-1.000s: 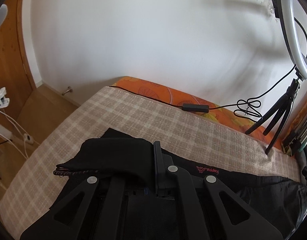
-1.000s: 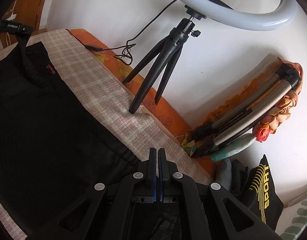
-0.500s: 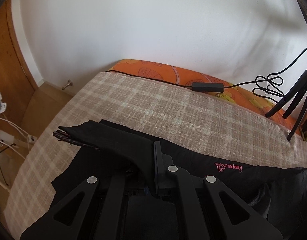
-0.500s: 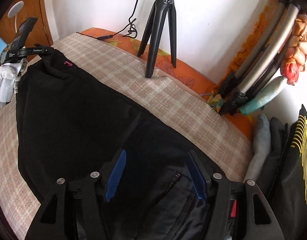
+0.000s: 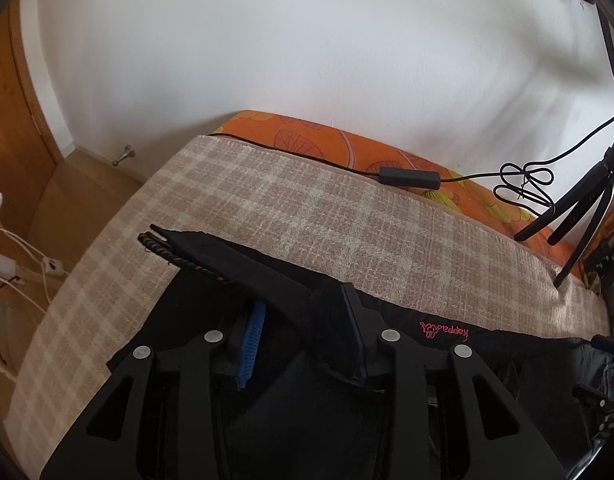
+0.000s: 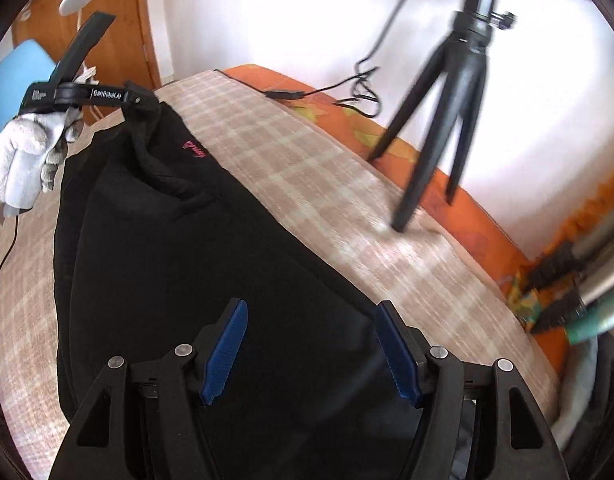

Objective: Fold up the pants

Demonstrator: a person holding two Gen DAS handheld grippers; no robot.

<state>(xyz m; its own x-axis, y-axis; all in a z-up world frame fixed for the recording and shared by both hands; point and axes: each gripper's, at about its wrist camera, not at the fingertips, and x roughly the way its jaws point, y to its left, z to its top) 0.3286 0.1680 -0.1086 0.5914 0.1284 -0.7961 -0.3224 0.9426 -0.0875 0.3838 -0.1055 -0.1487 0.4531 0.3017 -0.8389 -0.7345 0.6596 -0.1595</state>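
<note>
Black pants (image 6: 211, 248) with a pink logo (image 5: 445, 330) lie on the beige checked bed cover (image 5: 307, 216). My left gripper (image 5: 303, 328) stands open, and a fold of the waistband with its drawstring (image 5: 175, 256) drapes between its blue pads and over the right finger. In the right wrist view that gripper (image 6: 141, 98) shows at the pants' far corner, held by a white-gloved hand (image 6: 23, 160). My right gripper (image 6: 313, 350) is open and empty, low over the black cloth near the cover's edge.
A black tripod (image 6: 447, 112) with a ring light stands on the bed's far edge by the white wall. A cable with an inline box (image 5: 409, 178) runs along the orange sheet (image 5: 327, 140). Folded stands and clothes lie at the right (image 6: 579, 280). Floor and cables lie at the left (image 5: 27, 264).
My right gripper opened and let go of the pants, then drew back. My left gripper opened from its hold on the waistband, which still drapes across it.
</note>
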